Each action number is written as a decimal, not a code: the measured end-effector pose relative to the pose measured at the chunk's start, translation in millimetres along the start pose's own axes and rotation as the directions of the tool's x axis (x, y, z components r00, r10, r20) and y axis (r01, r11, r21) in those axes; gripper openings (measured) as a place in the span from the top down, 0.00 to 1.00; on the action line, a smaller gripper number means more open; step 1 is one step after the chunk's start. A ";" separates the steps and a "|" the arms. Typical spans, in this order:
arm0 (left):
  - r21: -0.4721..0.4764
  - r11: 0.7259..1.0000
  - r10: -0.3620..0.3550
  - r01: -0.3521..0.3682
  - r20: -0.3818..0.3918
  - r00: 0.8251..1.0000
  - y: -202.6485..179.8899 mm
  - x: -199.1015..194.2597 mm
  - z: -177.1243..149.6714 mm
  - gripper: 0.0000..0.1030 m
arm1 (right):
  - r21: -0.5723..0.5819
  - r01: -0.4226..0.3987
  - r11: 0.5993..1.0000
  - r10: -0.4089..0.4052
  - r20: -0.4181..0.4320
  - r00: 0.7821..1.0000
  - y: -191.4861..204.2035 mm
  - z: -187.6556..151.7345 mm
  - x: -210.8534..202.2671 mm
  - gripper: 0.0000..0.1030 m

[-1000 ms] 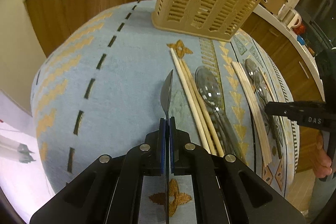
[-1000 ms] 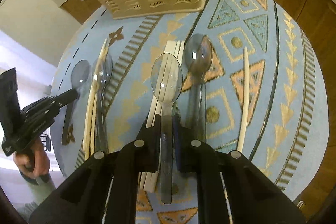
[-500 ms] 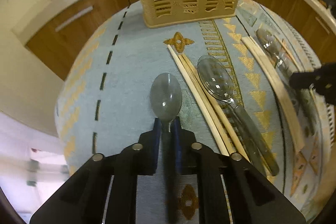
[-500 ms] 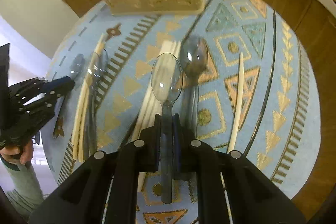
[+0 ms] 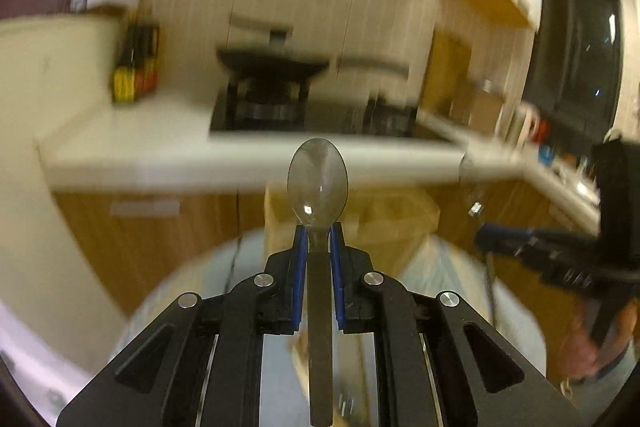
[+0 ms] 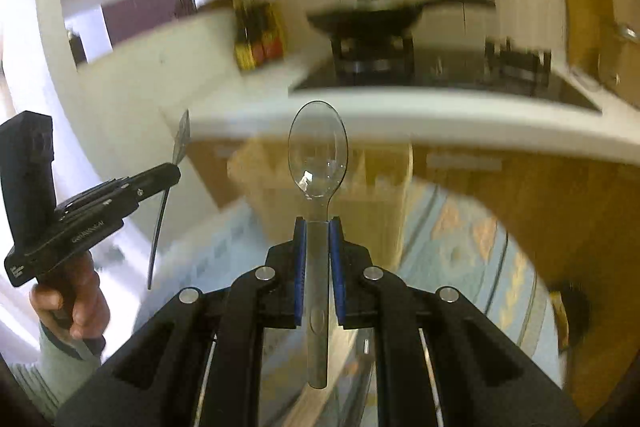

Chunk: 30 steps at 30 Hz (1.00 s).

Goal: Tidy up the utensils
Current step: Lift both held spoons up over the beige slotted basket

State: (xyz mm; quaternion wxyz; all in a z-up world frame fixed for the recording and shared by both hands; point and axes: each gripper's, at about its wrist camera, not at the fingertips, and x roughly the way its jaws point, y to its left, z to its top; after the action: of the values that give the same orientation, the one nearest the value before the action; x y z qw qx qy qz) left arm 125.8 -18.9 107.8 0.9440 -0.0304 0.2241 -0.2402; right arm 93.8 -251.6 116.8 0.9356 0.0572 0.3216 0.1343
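Observation:
My left gripper point(image 5: 319, 231) is shut on a smoky grey plastic spoon point(image 5: 318, 183), bowl pointing forward and up. My right gripper point(image 6: 318, 223) is shut on a clear plastic spoon point(image 6: 318, 151), held the same way. Both are lifted above the table, level with the beige slotted basket point(image 5: 384, 223), which is blurred behind the spoons and also shows in the right wrist view point(image 6: 280, 179). The right gripper shows in the left wrist view point(image 5: 532, 247); the left gripper shows in the right wrist view point(image 6: 120, 195) with its spoon point(image 6: 168, 187) edge-on.
The patterned blue tablecloth point(image 6: 472, 251) lies below. Behind it are wooden cabinets point(image 5: 152, 239), a white counter point(image 5: 160, 147) with a stove and pan point(image 5: 272, 75), and bottles point(image 5: 134, 79). The views are motion-blurred.
Both grippers have risen and tilted up from the tablecloth, each carrying its spoon. The chopsticks and spoons left on the cloth have dropped out of view.

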 end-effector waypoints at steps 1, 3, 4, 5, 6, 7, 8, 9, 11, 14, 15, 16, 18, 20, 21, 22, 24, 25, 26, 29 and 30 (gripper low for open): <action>-0.003 1.000 0.001 -0.001 0.033 0.999 -1.4 3.9 10.9 0.91 | -0.004 -0.002 1.000 0.002 0.029 1.000 -1.6 9.4 -1.2 0.91; -0.013 1.000 -0.010 0.011 0.081 0.997 -6.5 10.1 25.9 0.91 | -0.013 0.003 1.000 -0.002 0.082 0.997 -2.6 23.6 1.4 0.91; -0.018 1.000 -0.018 0.020 0.104 0.994 -7.1 15.0 32.6 0.91 | -0.018 0.010 1.000 -0.008 0.115 0.993 -3.9 33.3 3.2 0.91; -0.021 1.000 -0.018 0.020 0.130 0.991 -8.4 20.6 39.6 0.91 | -0.023 0.016 1.000 -0.012 0.139 0.990 -3.8 39.7 3.9 0.91; -0.019 1.000 -0.015 0.018 0.153 0.988 -10.2 26.3 45.3 0.91 | -0.030 0.023 0.999 -0.018 0.162 0.987 -4.5 45.4 6.4 0.91; -0.019 1.000 -0.012 0.015 0.167 0.986 -10.3 30.3 48.6 0.91 | -0.035 0.034 0.999 -0.027 0.187 0.982 -6.5 52.9 11.5 0.91; -0.020 1.000 -0.008 0.012 0.184 0.983 -10.3 37.5 53.7 0.91 | -0.035 0.042 0.999 -0.034 0.203 0.979 -7.5 58.0 16.2 0.91; -0.023 1.000 -0.008 0.012 0.198 0.980 -9.8 45.8 57.9 0.91 | -0.033 0.049 0.998 -0.040 0.217 0.975 -9.9 62.6 21.6 0.91; -0.028 1.000 -0.001 0.007 0.213 0.977 -6.7 56.9 62.9 0.91 | -0.024 0.064 0.998 -0.056 0.241 0.969 -15.8 68.6 31.4 0.91; -0.026 1.000 0.019 -0.014 0.219 0.975 -3.8 73.7 63.9 0.91 | -0.002 0.085 0.996 -0.081 0.261 0.962 -26.0 74.1 49.0 0.91; -0.026 0.999 0.023 -0.018 0.217 0.976 -2.0 80.1 64.0 0.91 | 0.003 0.092 0.996 -0.089 0.262 0.961 -29.4 74.8 56.3 0.91; -0.025 0.999 0.028 -0.024 0.215 0.976 -1.0 86.9 62.4 0.90 | 0.011 0.093 0.996 -0.093 0.263 0.960 -34.1 74.1 63.8 0.91; -0.025 0.999 0.036 -0.031 0.214 0.976 3.4 95.3 58.2 0.90 | 0.023 0.099 0.995 -0.102 0.254 0.962 -43.0 72.7 78.0 0.91; -0.026 0.999 0.047 -0.043 0.216 0.975 6.1 102.8 52.1 0.90 | 0.030 0.096 0.995 -0.100 0.246 0.964 -48.7 69.2 87.0 0.91; -0.025 0.999 0.048 -0.043 0.214 0.976 7.4 106.3 49.0 0.90 | 0.031 0.097 0.995 -0.102 0.243 0.965 -49.9 66.8 90.1 0.91; -0.025 0.999 0.050 -0.045 0.212 0.976 8.8 107.6 46.2 0.90 | 0.031 0.106 0.994 -0.110 0.241 0.964 -51.4 63.6 93.8 0.91; -0.025 0.998 0.053 -0.049 0.206 0.977 10.9 112.3 39.9 0.90 | 0.024 0.119 0.993 -0.121 0.241 0.963 -53.1 57.9 98.6 0.91; -0.026 0.998 0.052 -0.048 0.200 0.978 12.3 114.6 37.3 0.90 | 0.024 0.117 0.993 -0.119 0.238 0.964 -53.7 55.8 100.2 0.91; -0.026 0.999 0.052 -0.047 0.194 0.980 13.1 115.6 33.9 0.90 | 0.026 0.115 0.993 -0.117 0.239 0.964 -54.1 54.0 100.4 0.91; -0.031 0.999 0.049 -0.044 0.168 0.985 16.4 114.8 27.4 0.90 | 0.032 0.107 0.994 -0.111 0.232 0.966 -55.3 46.7 98.9 0.91; -0.033 0.999 0.047 -0.042 0.164 0.985 17.0 114.3 26.4 0.90 | 0.029 0.106 0.994 -0.109 0.223 0.969 -54.9 44.0 98.2 0.91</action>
State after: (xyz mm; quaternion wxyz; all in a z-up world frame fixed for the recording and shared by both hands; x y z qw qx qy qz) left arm 234.5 -58.7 82.0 0.9639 -0.0592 0.1493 -0.2125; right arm 207.1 -276.8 83.2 0.9713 0.0622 0.2176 0.0734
